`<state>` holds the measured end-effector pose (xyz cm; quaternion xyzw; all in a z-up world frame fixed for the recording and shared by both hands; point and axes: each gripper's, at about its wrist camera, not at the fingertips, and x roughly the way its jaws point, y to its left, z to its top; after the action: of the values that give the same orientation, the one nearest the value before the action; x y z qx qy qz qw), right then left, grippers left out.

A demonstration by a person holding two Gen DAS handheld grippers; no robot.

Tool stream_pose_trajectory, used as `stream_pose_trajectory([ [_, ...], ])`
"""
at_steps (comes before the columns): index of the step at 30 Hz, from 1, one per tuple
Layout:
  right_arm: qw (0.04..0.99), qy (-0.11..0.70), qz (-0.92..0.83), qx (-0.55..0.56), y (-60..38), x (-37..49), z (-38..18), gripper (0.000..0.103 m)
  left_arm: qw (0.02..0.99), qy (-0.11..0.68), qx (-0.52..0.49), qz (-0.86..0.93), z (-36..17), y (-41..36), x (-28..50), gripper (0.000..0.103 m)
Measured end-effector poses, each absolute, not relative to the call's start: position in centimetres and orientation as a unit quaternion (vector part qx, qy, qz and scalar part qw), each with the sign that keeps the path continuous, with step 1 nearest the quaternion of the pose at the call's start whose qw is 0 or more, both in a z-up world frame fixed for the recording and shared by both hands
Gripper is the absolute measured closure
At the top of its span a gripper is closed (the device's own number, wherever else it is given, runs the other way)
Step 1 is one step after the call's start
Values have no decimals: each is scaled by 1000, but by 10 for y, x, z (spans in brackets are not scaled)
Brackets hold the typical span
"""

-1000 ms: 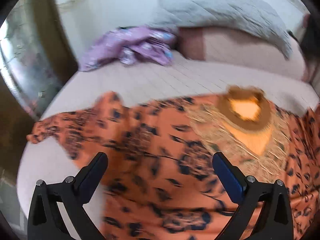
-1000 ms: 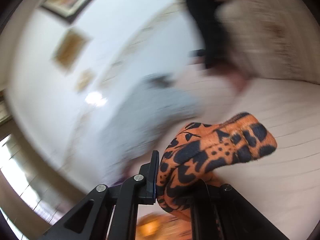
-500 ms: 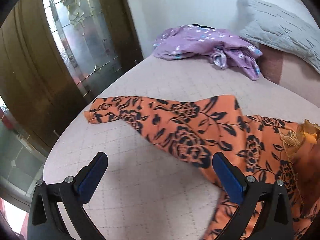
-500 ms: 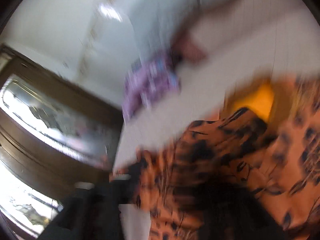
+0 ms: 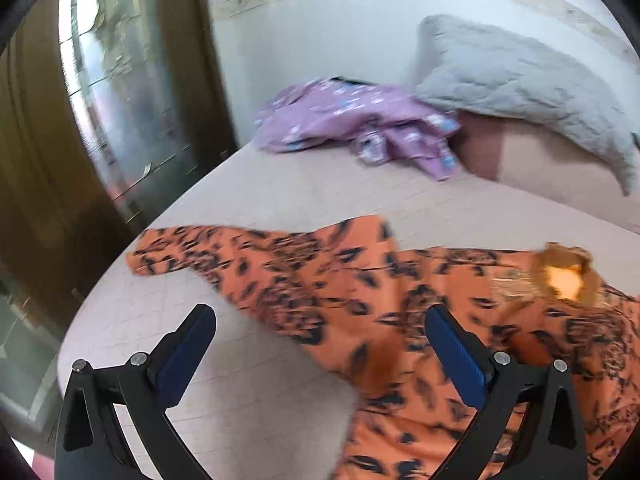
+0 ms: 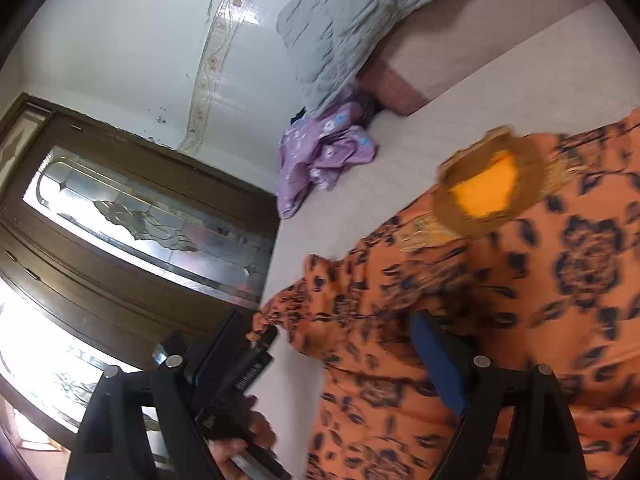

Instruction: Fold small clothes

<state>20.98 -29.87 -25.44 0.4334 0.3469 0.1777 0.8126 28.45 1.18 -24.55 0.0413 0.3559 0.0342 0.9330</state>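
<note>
left gripper (image 5: pixel 320 340): we're holding it spread over the orange dress (image 5: pixel 400 300)
right gripper (image 6: pixel 340 344): we're holding it spread, above the dress
purple garment (image 5: pixel 352 124): lying beyond the dress

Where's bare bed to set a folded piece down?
Free: the strip between the orange dress and purple garment, and the bed corner under the left hand-held gripper. Crowded: the dress side and by the grey pillow.

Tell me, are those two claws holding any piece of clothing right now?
No. Both the left gripper and right gripper are open over the orange dress.
</note>
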Motion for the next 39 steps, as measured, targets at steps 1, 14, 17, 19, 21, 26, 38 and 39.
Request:
stream_pose_trajectory([
  [1, 813, 349, 168, 434, -304, 207, -257, 15, 935, 352, 43, 17, -245, 3, 281, 0],
  [14, 737, 336, -14, 586, -419, 169, -350, 58, 946, 265, 153, -105, -250, -136, 241, 0],
  [17, 721, 347, -9, 599, -423, 180, -363, 58, 941, 276, 184, -71, -268, -154, 253, 0],
  [19, 714, 365, -12, 597, -423, 185, -371, 58, 931, 285, 224, -33, -280, -161, 259, 0],
  [21, 708, 394, -21, 585, -420, 192, -380, 59, 924, 296, 242, -1, -287, -156, 263, 0],
  [26, 724, 415, -26, 551, -413, 203, -381, 59, 907, 359, 209, 70, -285, -92, 288, 0],
  [38, 811, 395, 10, 432, -370, 217, -339, 59, 888, 415, 60, 191, -278, 82, 308, 0],
  [39, 826, 392, 23, 404, -353, 222, -330, 59, 885, 420, 48, 194, -279, 91, 309, 0],
])
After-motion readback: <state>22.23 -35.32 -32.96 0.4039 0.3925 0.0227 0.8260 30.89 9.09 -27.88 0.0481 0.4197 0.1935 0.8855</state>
